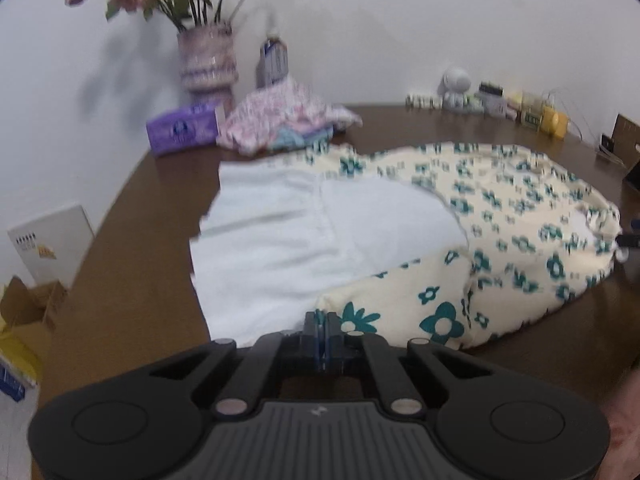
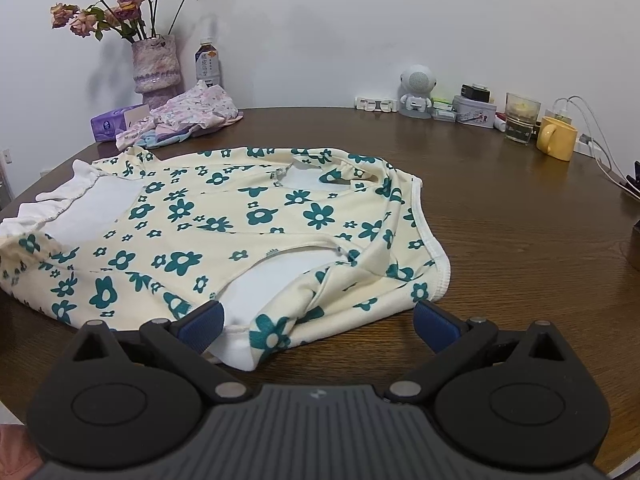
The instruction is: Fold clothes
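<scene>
The garment point(image 2: 240, 232), cream with teal flowers and a white lining turned out at one end, lies spread on the table point(image 2: 520, 240), its near hem just ahead of both your tools. Your left gripper point(image 1: 323, 326) has its jaws pressed together at that hem, though you cannot tell whether cloth is pinched between them. Your right gripper point(image 2: 318, 326) stands wide open, holding nothing, its left pad touching the hem; beyond lie a clothes pile point(image 2: 192, 118), vase point(image 2: 156, 70) and mug point(image 2: 557, 138).
</scene>
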Available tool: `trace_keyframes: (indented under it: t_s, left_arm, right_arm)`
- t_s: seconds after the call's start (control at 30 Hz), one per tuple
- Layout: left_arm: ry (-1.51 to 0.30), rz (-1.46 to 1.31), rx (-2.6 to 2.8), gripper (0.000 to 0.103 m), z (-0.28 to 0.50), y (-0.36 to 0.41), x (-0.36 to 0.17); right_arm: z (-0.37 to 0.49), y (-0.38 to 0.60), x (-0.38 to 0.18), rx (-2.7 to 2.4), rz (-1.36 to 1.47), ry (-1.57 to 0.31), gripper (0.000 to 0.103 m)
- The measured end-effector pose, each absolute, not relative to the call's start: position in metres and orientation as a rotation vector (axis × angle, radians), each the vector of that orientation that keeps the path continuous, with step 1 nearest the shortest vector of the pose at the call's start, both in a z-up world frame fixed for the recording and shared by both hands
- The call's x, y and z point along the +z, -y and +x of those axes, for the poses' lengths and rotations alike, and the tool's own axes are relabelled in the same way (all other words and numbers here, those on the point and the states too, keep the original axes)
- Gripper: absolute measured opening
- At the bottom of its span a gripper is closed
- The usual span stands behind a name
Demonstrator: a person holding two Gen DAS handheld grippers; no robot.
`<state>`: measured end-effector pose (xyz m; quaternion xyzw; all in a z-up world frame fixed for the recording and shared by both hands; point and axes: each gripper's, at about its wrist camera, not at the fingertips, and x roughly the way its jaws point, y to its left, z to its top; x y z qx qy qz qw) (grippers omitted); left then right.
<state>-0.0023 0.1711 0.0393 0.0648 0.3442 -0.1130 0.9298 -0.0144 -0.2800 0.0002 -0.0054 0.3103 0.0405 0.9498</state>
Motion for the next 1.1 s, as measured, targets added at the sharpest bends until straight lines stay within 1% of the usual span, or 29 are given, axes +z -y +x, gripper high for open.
trace_keyframes:
  t_s: [0.03, 0.07, 0.1, 0.17, 0.23, 0.3, 0.33, 0.37, 0.43, 0.57, 0.63, 0.83, 0.9, 0.97, 1.03, 1.1]
  left_arm:
    - [-0.708, 0.134, -0.226, 0.006, -0.001, -0.171, 0.039]
    - [-0.711, 0.136, -0.220, 0.014, 0.000, -0.171, 0.039]
    - [-0.726, 0.138, -0.205, 0.019, 0.001, -0.171, 0.036]
    - [-0.745, 0.130, -0.165, 0.040, -0.002, -0.174, 0.030]
    - [-0.733, 0.104, -0.105, 0.052, -0.008, -0.182, 0.030]
    - [-0.678, 0.086, -0.040, 0.057, -0.018, -0.187, 0.037]
    - [-0.647, 0.085, -0.022, 0.066, -0.024, -0.187, 0.042]
    - [-0.618, 0.096, -0.028, 0.078, -0.031, -0.182, 0.046]
    - [-0.561, 0.132, -0.066, 0.090, -0.044, -0.169, 0.053]
    - [-0.533, 0.249, -0.187, 0.092, -0.062, -0.132, 0.053]
    - [-0.533, 0.328, -0.240, 0.092, -0.069, -0.115, 0.048]
    - [-0.543, 0.491, -0.269, 0.091, -0.072, -0.091, 0.032]
    - [-0.554, 0.533, -0.277, 0.086, -0.068, -0.090, 0.031]
    - [-0.572, 0.623, -0.296, 0.076, -0.063, -0.088, 0.029]
    - [-0.594, 0.748, -0.329, 0.071, -0.059, -0.085, 0.025]
    - [-0.602, 0.846, -0.367, 0.067, -0.055, -0.079, 0.021]
  right_arm:
    - [-0.014, 0.280, -0.001, 0.082, -0.010, -0.633, 0.103]
    - [-0.014, 0.280, -0.001, 0.082, -0.009, -0.634, 0.103]
    - [-0.014, 0.280, -0.002, 0.082, -0.009, -0.636, 0.103]
    - [-0.016, 0.281, -0.002, 0.085, -0.010, -0.636, 0.103]
    - [-0.016, 0.283, -0.002, 0.087, -0.012, -0.634, 0.103]
    - [-0.018, 0.286, 0.002, 0.098, -0.019, -0.624, 0.103]
    - [-0.019, 0.287, 0.004, 0.108, -0.025, -0.617, 0.103]
    - [-0.020, 0.288, 0.007, 0.123, -0.041, -0.615, 0.102]
    - [-0.024, 0.285, 0.013, 0.150, -0.093, -0.599, 0.102]
    - [-0.030, 0.277, 0.016, 0.189, -0.232, -0.566, 0.103]
    - [-0.033, 0.272, 0.014, 0.202, -0.354, -0.555, 0.102]
    - [-0.033, 0.264, 0.012, 0.255, -0.640, -0.561, 0.102]
    - [-0.031, 0.262, 0.011, 0.287, -0.710, -0.571, 0.100]
    - [-0.028, 0.258, 0.006, 0.324, -0.822, -0.561, 0.096]
    - [-0.025, 0.254, 0.002, 0.361, -0.935, -0.549, 0.092]
    - [-0.022, 0.250, -0.003, 0.398, -1.048, -0.536, 0.091]
